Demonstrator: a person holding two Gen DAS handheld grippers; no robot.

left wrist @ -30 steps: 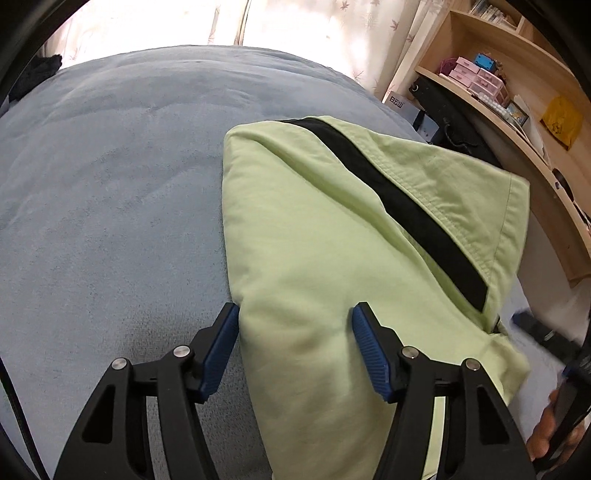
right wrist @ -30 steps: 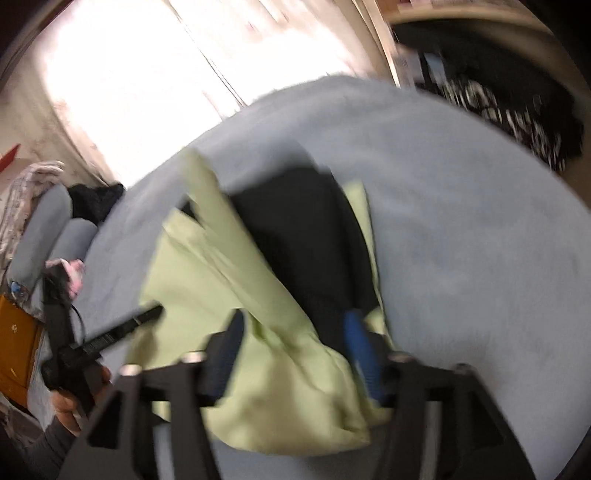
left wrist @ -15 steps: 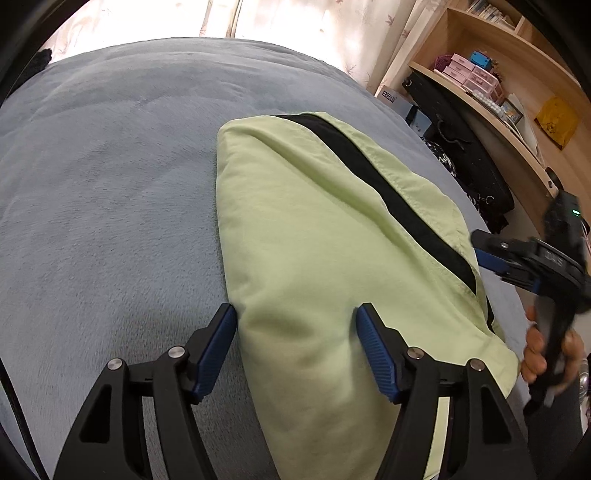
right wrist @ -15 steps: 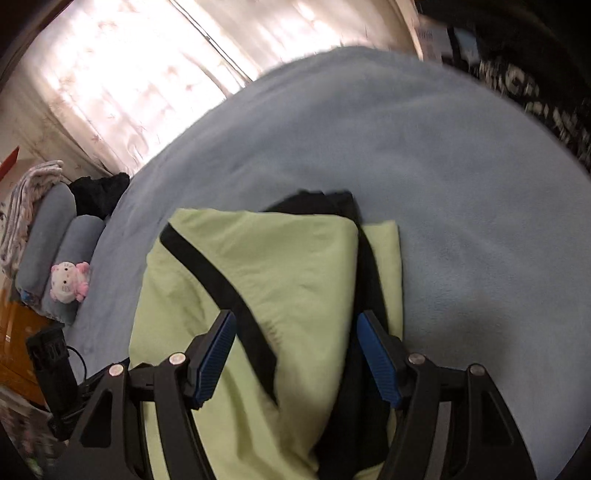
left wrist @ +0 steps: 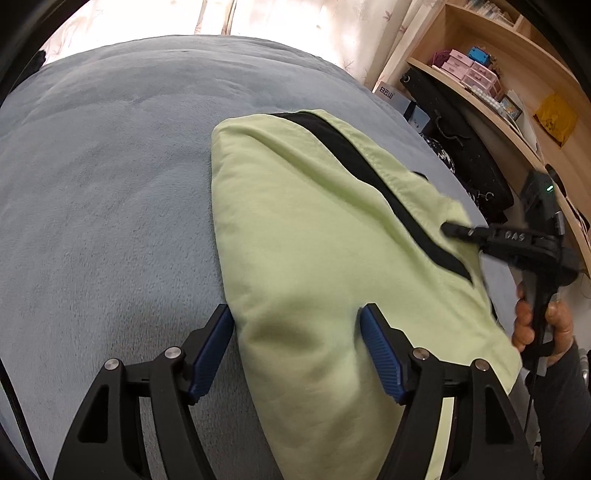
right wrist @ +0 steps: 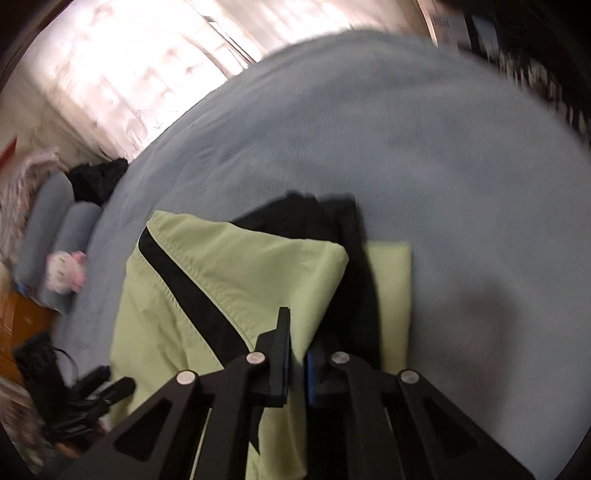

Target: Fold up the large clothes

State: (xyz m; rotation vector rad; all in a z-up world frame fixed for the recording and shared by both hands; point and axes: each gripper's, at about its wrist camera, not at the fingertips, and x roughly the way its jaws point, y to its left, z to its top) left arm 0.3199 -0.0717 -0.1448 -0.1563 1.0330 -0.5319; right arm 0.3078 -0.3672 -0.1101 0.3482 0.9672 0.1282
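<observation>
A light green garment (left wrist: 314,221) with a black stripe (left wrist: 369,173) lies folded on the grey-blue bed blanket (left wrist: 110,184). My left gripper (left wrist: 293,314) straddles its near left edge. Its jaws are opening, with cloth between them that the pads do not press. In the left wrist view my right gripper (left wrist: 448,229) rests its tips on the garment's right side beside the stripe, held by a hand (left wrist: 524,325). The right wrist view shows the right gripper (right wrist: 298,332) shut, with a ridge of the green garment (right wrist: 229,266) pinched between its pads. Black lining (right wrist: 314,218) shows at the far end.
A wooden shelf (left wrist: 480,96) with boxes and a black bag (left wrist: 461,155) stand right of the bed. Rolled pillows (right wrist: 55,210), a pink-and-white plush toy (right wrist: 66,273) and dark clothing (right wrist: 98,181) lie at the bed's left end. Bright curtains (left wrist: 295,22) hang behind it.
The raised right flap has come down flat. My right gripper has moved in over the garment's right side and gone from open to shut. My left gripper's jaws have widened a little.
</observation>
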